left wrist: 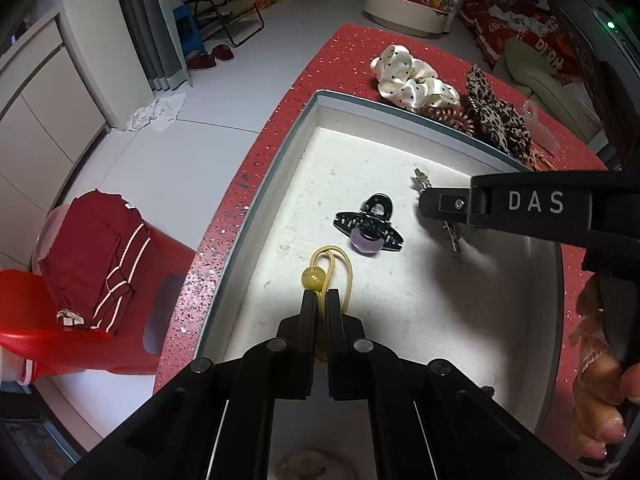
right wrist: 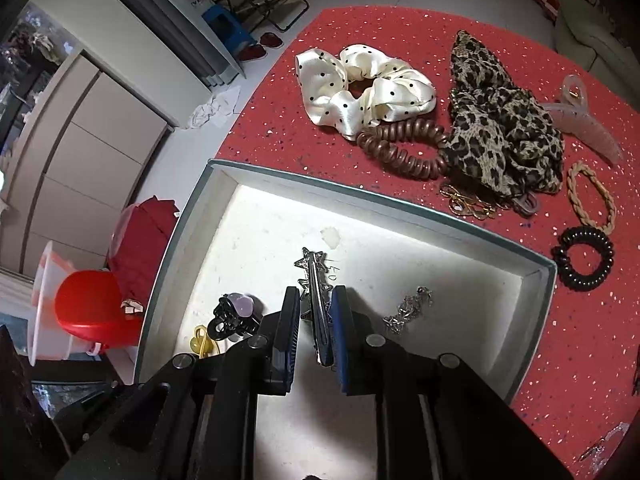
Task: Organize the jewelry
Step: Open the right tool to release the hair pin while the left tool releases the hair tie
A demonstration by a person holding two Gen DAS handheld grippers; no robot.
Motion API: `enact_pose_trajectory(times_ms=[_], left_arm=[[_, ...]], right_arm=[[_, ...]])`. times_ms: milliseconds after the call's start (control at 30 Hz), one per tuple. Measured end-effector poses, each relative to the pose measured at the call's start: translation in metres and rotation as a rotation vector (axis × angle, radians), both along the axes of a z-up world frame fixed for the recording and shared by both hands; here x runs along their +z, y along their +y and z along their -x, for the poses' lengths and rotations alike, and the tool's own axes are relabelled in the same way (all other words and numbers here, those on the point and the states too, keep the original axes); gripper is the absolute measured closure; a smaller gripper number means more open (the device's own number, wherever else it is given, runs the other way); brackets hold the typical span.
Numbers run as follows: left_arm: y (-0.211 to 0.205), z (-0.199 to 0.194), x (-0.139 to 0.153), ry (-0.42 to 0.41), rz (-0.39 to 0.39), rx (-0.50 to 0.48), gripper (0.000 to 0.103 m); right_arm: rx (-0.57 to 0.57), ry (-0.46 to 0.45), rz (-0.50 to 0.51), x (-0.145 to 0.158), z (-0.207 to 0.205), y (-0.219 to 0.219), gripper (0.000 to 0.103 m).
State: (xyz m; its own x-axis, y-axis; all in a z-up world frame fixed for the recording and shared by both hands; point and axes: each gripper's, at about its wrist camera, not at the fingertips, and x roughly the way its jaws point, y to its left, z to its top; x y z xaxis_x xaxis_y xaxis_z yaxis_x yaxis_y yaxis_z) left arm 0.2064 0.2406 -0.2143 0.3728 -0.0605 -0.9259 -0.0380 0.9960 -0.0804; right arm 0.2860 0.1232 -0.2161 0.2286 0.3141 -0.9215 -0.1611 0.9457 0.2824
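A white open box (left wrist: 280, 152) (right wrist: 460, 216) lies on the red glitter table. My left gripper (left wrist: 321, 294) is shut on a yellow hair tie with a bead (left wrist: 328, 268), low over the box floor. A black claw clip with a purple stone (left wrist: 370, 224) (right wrist: 236, 314) lies just beyond it. My right gripper (right wrist: 316, 290) (left wrist: 444, 204) is open, its fingers either side of a silver star hair clip (right wrist: 316, 284) on the box floor. A silver rhinestone piece (right wrist: 408, 306) lies to its right.
Beyond the box lie a white polka-dot scrunchie (right wrist: 360, 88) (left wrist: 412, 76), a brown spiral tie (right wrist: 400, 152), a leopard scrunchie (right wrist: 500, 128), gold chains (right wrist: 468, 200), a clear claw clip (right wrist: 584, 124), a braided tie (right wrist: 592, 196) and a black spiral tie (right wrist: 582, 260). A red stool (left wrist: 80, 308) stands left.
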Motion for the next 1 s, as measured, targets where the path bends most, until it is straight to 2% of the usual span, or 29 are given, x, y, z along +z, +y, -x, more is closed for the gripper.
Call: enact_pose_trajectory(times_ms=[133, 200, 267, 900, 967, 1000], left_arm=[[0.000, 0.002, 0.001, 0.005, 0.006, -0.006, 0.098], [0.000, 0.002, 0.002, 0.008, -0.001, -0.007, 0.098], [0.000, 0.002, 0.002, 0.013, -0.003, -0.005, 0.098], [-0.012, 0.011, 0.013, -0.005, -0.008, -0.061, 0.096], [-0.013, 0.012, 0.015, -0.004, -0.005, -0.060, 0.035], [-0.013, 0.015, 0.019, -0.025, -0.014, -0.035, 0.000]], right_arm=[[-0.010, 0.025, -0.043, -0.001, -0.003, -0.007, 0.081], [-0.018, 0.032, -0.066, 0.001, -0.002, -0.010, 0.063], [-0.022, 0.025, -0.065, 0.004, -0.002, -0.013, 0.057], [-0.112, -0.003, -0.126, 0.047, 0.029, -0.064, 0.056], [-0.120, -0.005, -0.133, 0.049, 0.033, -0.067, 0.056], [-0.123, -0.006, -0.136, 0.050, 0.035, -0.068, 0.056]])
